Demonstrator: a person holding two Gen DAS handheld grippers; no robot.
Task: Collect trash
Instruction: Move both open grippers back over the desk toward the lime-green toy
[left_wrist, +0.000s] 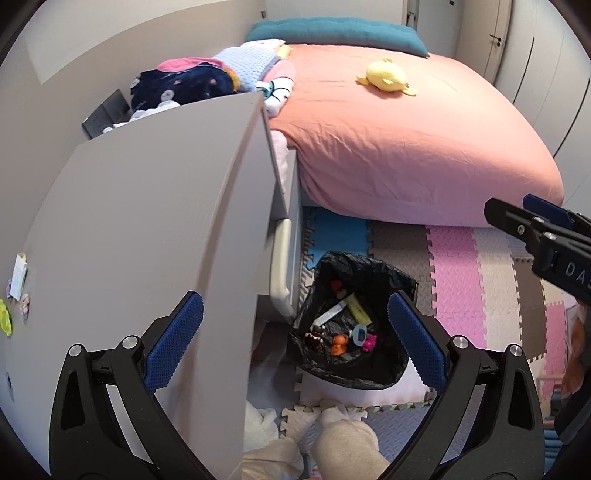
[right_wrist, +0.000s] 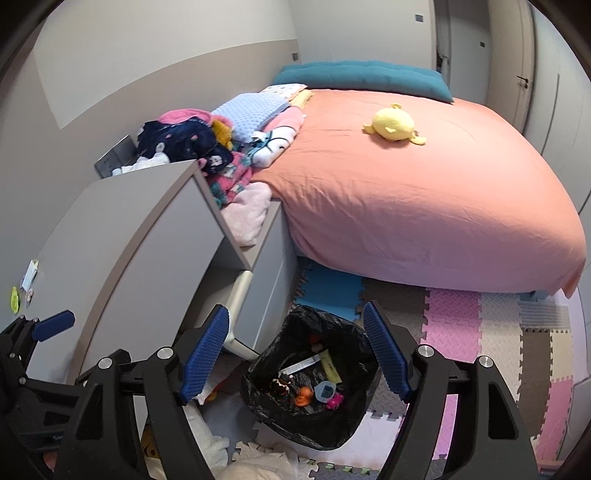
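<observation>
Black plastic-lined trash bin (left_wrist: 351, 325) on the foam floor mat (left_wrist: 458, 266), below both released, empty left tongs (left_wrist: 295, 341) and right tongs (right_wrist: 295, 350).

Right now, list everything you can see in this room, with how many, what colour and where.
Black plastic bin bag: one, open on the floor mats, small colourful items inside.
Yellow plush toy: one, on top of the bed.
Salmon-pink bed cover: one, over the bed.
Teal pillow: one, at the head of the bed.
Pile of clothes and blankets: one heap, navy, pink and pale blue, between the cabinet and the bed.
Grey cabinet: one, left of the bin bag.
Foam puzzle floor mats: many, pink, grey, blue and cream, on the floor.
Left gripper: one, black with blue fingers, open over the bag.
Right gripper: one, black with blue fingers, open over the bag.
</observation>
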